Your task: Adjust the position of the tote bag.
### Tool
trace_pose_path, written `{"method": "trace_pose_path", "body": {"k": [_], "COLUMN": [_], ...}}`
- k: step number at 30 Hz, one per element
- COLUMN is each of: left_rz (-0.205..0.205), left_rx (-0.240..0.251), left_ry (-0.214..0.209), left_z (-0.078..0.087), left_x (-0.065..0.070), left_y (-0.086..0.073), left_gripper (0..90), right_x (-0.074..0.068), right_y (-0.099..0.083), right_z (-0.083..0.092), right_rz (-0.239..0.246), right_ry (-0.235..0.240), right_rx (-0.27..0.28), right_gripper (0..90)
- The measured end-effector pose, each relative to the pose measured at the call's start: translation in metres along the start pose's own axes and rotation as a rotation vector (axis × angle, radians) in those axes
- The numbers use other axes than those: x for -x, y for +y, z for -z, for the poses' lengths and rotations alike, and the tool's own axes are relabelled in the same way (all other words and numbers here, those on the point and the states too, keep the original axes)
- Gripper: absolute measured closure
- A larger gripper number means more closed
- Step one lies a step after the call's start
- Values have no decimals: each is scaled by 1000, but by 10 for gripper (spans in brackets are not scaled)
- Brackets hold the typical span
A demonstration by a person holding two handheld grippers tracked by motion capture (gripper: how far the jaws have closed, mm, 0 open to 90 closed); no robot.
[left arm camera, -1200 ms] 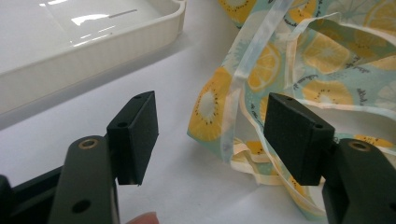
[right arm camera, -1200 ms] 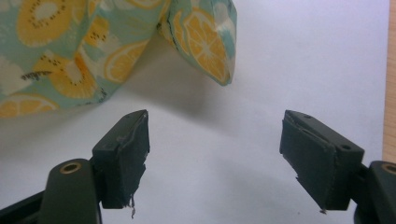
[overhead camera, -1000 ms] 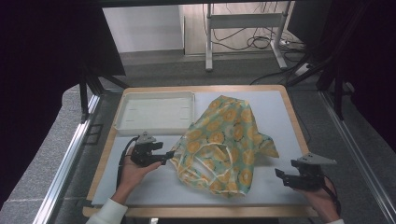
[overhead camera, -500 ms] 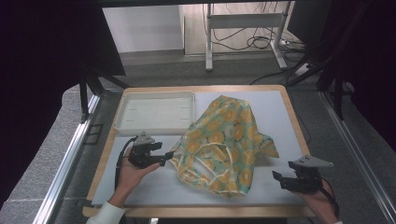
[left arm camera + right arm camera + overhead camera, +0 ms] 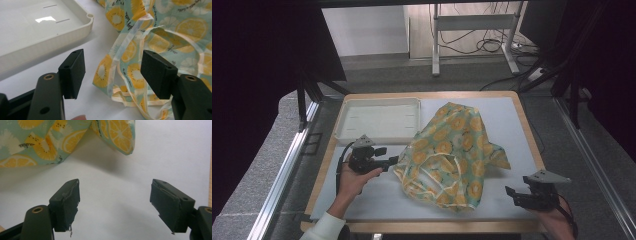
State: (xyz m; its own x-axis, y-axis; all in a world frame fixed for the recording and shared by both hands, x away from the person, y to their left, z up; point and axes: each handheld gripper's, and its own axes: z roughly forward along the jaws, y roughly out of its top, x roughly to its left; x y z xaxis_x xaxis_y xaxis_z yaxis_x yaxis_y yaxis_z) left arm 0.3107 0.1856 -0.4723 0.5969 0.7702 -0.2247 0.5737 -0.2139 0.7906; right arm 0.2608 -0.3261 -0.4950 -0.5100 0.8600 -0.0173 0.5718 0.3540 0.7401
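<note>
On the table I count one crumpled citrus-print cloth (image 5: 454, 152) (cream-edged, mid-mat) lying on the pale mat (image 5: 522, 125); one shallow white tray (image 5: 379, 119) at far left, just beside the cloth. My left gripper (image 5: 393, 160) sits at the cloth's left edge, jaws apart, the hem between them (image 5: 112, 75). My right gripper (image 5: 512, 194) rests near the front right corner, jaws wide, holding nothing.
</note>
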Motion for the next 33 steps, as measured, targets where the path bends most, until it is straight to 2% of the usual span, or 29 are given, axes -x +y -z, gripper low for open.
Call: {"method": "trace_pose_path", "body": {"k": [5,6,8,13,18,21,24,28,33], "left_rz": [-15,-38,-54,-75,-64,-60,-60,-81,-123], "left_rx": [-4,-6,-7,-8,-16,-19,-31,-49,-66], "left_ry": [6,27,37,60,93,98,96,82,49], "left_z": [0,2,5,16,31,33,32,26,9], "left_x": [0,0,1,1,-12,-15,-18,-17,-6], "left_y": [2,5,10,23,40,47,56,69,86], "left_gripper": [362,359,357,354,349,350,350,349,348], "right_x": [-3,-3,-3,-3,-4,-5,-6,-4,-3], "right_y": [1,2,4,9,20,23,24,20,15], "right_z": [-1,-3,-4,-9,-20,-23,-24,-17,-10], "right_rz": [11,15,14,20,47,54,64,54,34], "right_ry": [8,9,12,27,56,64,72,62,42], "right_rx": [-3,-5,-4,1,4,5,5,9,15], "right_gripper": [243,243,244,243,243,244,244,244,243]}}
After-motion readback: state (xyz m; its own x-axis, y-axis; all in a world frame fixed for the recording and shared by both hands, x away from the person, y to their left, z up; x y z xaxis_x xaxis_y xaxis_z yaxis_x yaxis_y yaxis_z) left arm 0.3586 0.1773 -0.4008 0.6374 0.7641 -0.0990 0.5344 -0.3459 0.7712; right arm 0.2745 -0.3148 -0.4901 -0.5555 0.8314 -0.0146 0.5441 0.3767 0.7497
